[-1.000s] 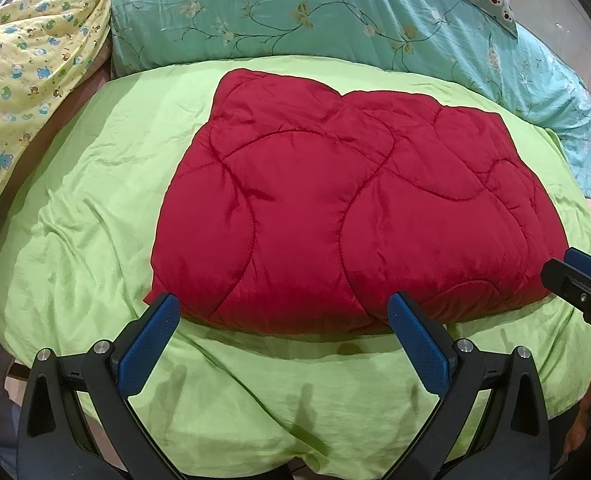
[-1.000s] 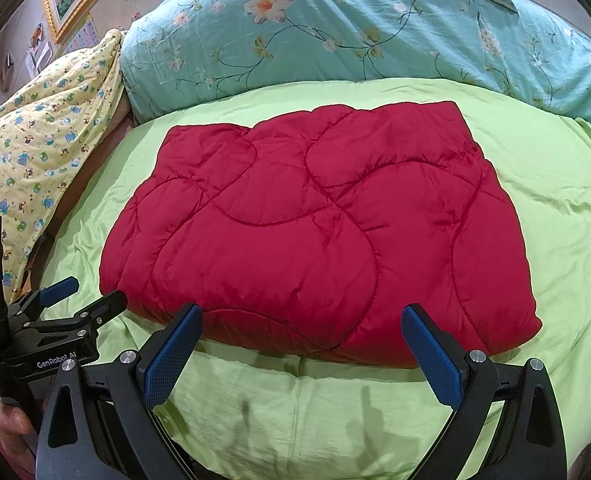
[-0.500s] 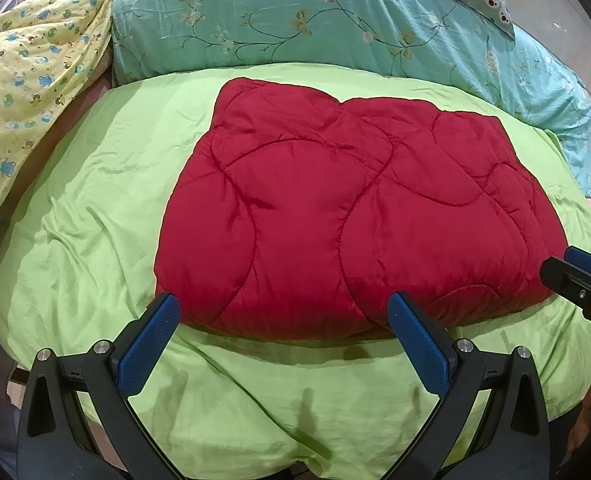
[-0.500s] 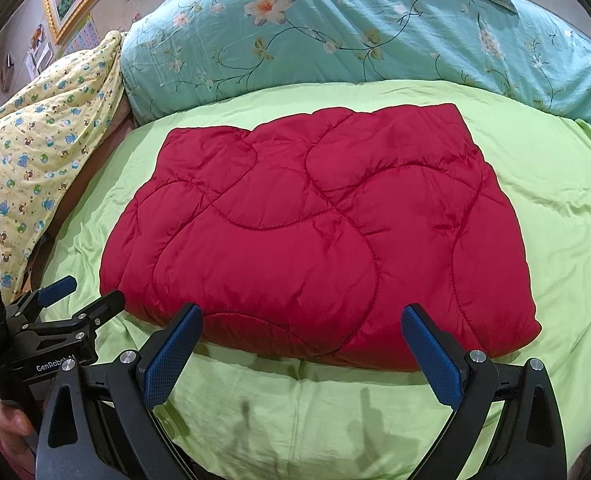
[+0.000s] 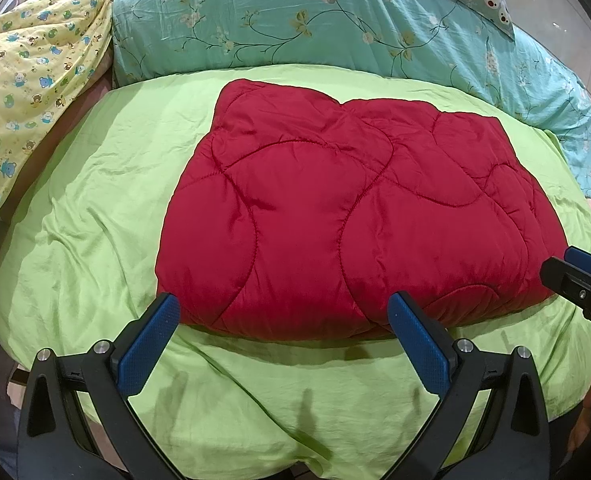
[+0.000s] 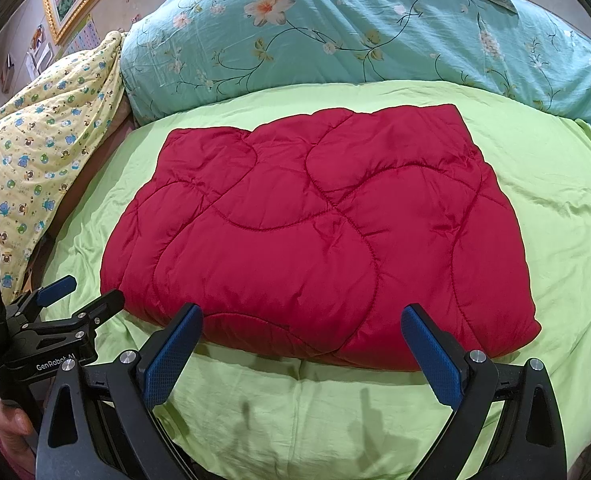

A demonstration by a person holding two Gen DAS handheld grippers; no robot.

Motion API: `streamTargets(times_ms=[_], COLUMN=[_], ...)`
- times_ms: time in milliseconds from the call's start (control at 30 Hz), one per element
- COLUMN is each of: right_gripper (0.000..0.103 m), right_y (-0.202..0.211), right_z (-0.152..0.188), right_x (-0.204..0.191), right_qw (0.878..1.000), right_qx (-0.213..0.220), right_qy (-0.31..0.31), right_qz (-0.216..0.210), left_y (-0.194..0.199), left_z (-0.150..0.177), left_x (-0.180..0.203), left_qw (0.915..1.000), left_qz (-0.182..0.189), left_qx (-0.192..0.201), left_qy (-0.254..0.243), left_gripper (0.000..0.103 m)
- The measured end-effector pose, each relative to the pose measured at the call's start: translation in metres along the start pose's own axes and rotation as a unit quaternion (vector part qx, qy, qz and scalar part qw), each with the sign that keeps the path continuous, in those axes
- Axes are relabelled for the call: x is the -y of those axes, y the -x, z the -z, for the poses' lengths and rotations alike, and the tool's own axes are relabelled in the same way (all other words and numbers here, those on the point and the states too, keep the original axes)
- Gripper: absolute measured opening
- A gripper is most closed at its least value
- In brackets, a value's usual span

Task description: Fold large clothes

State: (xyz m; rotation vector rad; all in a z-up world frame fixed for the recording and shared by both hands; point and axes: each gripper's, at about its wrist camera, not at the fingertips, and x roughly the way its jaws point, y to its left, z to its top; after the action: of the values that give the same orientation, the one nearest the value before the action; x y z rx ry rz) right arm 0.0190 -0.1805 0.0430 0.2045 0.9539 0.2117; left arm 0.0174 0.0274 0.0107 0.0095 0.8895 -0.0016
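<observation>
Barely shifted since earlier, folded red quilt (image 5: 335, 220) just beyond left gripper (image 5: 283, 312) and right gripper (image 6: 301, 322), both wide open, empty, over green sheet (image 6: 555, 184)

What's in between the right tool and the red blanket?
Only bare green sheet lies between the right tool and the red blanket, seen in the right wrist view.

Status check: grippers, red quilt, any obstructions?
Left gripper and right gripper: jaws open, empty. Red quilt folded on green sheet. Nothing in the way.
</observation>
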Motion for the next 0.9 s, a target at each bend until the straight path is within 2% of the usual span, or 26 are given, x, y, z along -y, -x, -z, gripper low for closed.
streamTargets(times_ms=[900], right_gripper=[0.100], right_y=[-0.0053], right_z=[0.0015], right_x=[0.0063], right_qw=[1.000], right_qx=[-0.003], right_qy=[-0.008], right_qz=[0.001], left_y=[-0.0066], left_z=[-0.0018], left_x=[0.0021], left_qw=[1.0000], left_qz=[0.000], left_qx=[-0.003], left_qy=[-0.005], left_gripper=[0.103])
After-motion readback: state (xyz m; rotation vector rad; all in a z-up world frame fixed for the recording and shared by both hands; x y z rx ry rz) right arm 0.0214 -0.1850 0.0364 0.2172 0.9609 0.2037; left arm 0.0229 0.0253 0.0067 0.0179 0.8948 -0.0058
